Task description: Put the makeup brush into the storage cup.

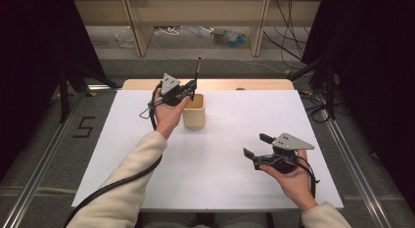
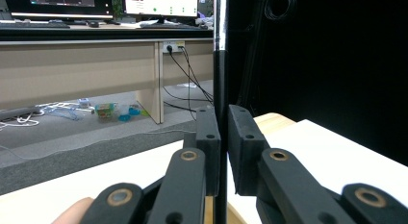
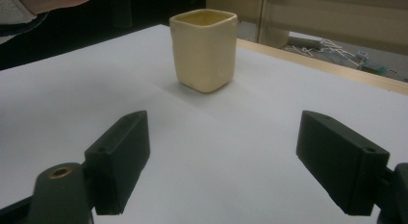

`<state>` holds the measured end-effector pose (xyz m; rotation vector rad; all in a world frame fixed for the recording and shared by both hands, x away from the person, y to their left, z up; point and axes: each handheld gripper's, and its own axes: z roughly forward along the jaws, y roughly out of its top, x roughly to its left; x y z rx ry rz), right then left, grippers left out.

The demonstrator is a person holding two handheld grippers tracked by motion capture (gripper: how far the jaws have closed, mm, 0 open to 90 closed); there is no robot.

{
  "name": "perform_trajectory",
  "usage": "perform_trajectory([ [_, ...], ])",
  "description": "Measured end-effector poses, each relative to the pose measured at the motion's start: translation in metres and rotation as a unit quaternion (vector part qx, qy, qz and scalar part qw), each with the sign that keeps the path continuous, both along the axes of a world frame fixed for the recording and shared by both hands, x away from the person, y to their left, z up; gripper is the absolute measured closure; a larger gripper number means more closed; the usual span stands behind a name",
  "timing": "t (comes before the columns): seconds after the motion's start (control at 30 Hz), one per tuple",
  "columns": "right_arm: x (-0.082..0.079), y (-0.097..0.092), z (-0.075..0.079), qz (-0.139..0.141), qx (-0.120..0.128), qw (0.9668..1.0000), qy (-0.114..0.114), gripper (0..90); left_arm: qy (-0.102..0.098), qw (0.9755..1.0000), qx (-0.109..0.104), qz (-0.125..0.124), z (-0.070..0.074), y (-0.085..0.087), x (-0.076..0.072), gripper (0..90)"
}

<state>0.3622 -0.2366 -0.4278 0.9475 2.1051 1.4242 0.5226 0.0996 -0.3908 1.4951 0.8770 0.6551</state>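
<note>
Left gripper (image 1: 192, 91) pinching a thin black rod (image 1: 198, 69) upright over the cream cup (image 1: 194, 112), right gripper (image 1: 258, 146) spread wide nearby

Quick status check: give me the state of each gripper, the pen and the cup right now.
Left gripper: shut on the black pen, above the cup.
Black pen: upright, clamped between the jaws.
Cream cup: upright on the table, open-topped; contents hidden.
Right gripper: open, empty, facing the cup.

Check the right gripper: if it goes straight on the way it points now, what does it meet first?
Probably the cream square cup. The right gripper, jaws open, faces it across bare white tabletop, with nothing between; the cup sits slightly off the centre line, so a miss is possible.
</note>
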Motion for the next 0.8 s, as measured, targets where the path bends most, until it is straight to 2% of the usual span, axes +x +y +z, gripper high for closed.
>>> perform_trajectory([
  [0.07,0.0017,0.0005,-0.0012,0.001,0.006,0.9998,-0.017,20.3,-0.001,1.0000,-0.002,-0.001,-0.0001,-0.0004,0.0001,83.7],
  [0.23,0.0006,0.0012,-0.0009,0.000,0.007,0.9999,-0.007,20.3,-0.002,1.0000,0.000,-0.001,-0.0005,-0.0003,0.0001,83.7],
  [0.8,0.0008,0.0018,-0.0013,-0.001,0.010,0.9999,-0.011,20.3,0.001,1.0000,0.000,-0.002,-0.0049,0.0005,0.0002,83.7],
])
